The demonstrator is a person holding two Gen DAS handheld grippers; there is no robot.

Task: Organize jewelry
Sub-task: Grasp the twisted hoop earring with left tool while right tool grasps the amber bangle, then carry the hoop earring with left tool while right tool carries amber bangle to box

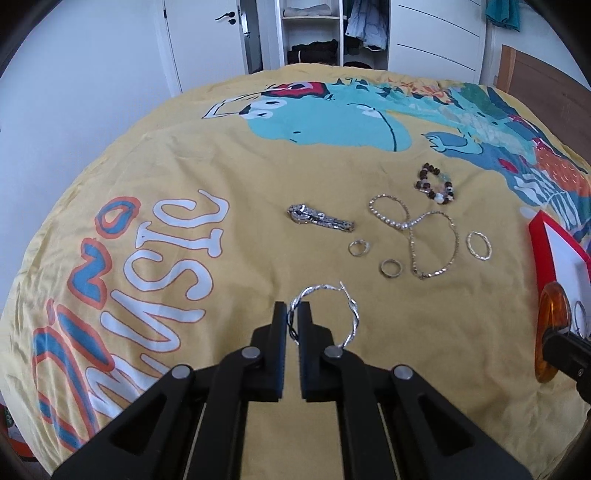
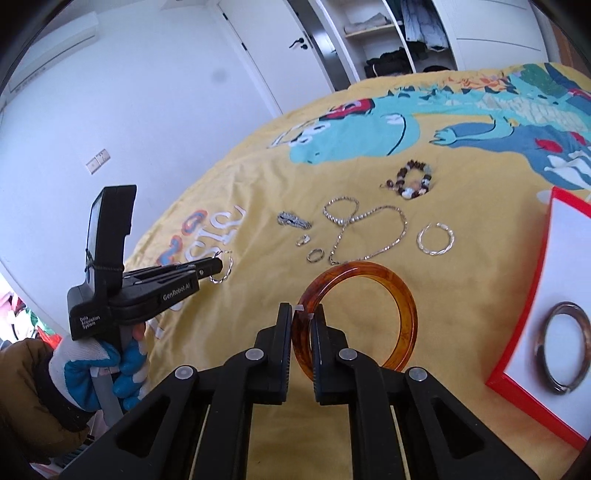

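Note:
My left gripper (image 1: 293, 310) is shut on a twisted silver hoop earring (image 1: 351, 317) and holds it just above the yellow bedspread (image 1: 221, 295). It also shows in the right wrist view (image 2: 218, 264) at the left. My right gripper (image 2: 302, 314) is shut on an amber bangle (image 2: 402, 295), held left of the red-rimmed white tray (image 2: 546, 266). A dark bangle (image 2: 543, 343) lies in the tray. On the bedspread lie a second silver hoop (image 2: 448, 242), a chain necklace (image 2: 395, 236), a bead bracelet (image 2: 400, 175), two rings (image 1: 390, 267) and a silver watch (image 1: 321, 218).
The bed's far edge meets an open wardrobe (image 1: 314, 33) and a white door (image 1: 210, 37). A wooden headboard (image 1: 543, 77) stands at the right. A gloved hand (image 2: 92, 365) holds the left gripper.

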